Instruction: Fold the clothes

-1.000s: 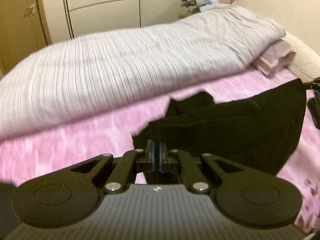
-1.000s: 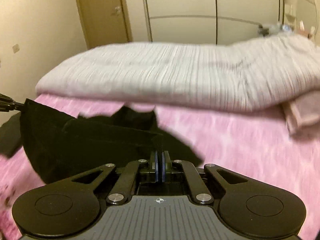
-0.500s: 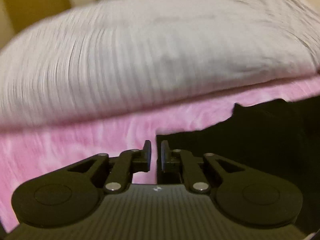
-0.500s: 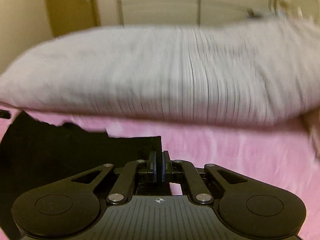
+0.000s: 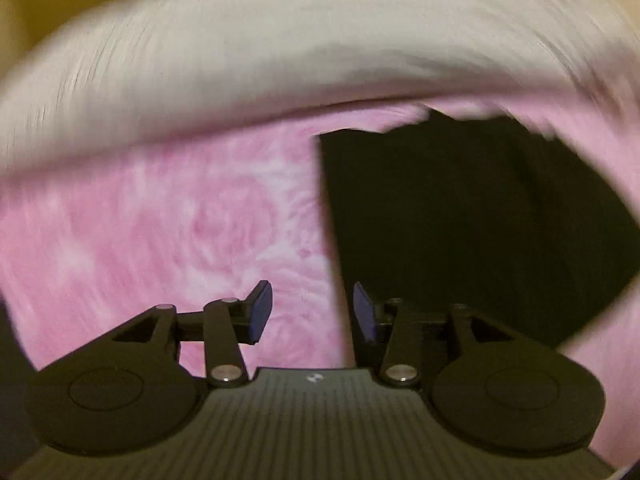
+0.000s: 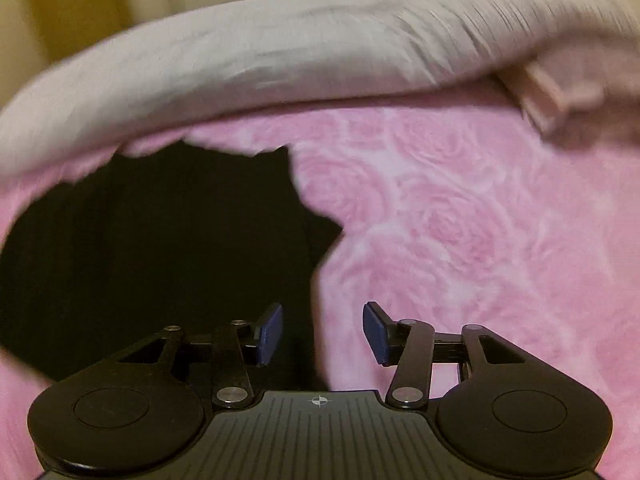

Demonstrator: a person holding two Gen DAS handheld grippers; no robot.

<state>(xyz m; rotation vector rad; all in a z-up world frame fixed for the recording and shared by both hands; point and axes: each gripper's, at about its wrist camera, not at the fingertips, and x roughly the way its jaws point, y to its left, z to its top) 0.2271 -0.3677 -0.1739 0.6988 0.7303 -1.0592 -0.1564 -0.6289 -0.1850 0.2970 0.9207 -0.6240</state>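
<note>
The garment (image 5: 460, 220) lies flat on the blanket (image 5: 160, 220) that covers the bed. Its left edge runs near to far just ahead of the left gripper (image 5: 312, 312), with bare blanket to the left. Its right edge lies ahead of the right gripper (image 6: 322, 330), with bare blanket to the right. Beyond the garment, a folded duvet (image 6: 260, 68) stretches across the far side, with a folded towel (image 6: 560, 96) under its right end.

Black garment (image 5: 460, 220), pink rose-patterned blanket (image 6: 460, 220) — grey quilt (image 5: 280, 48)
</note>
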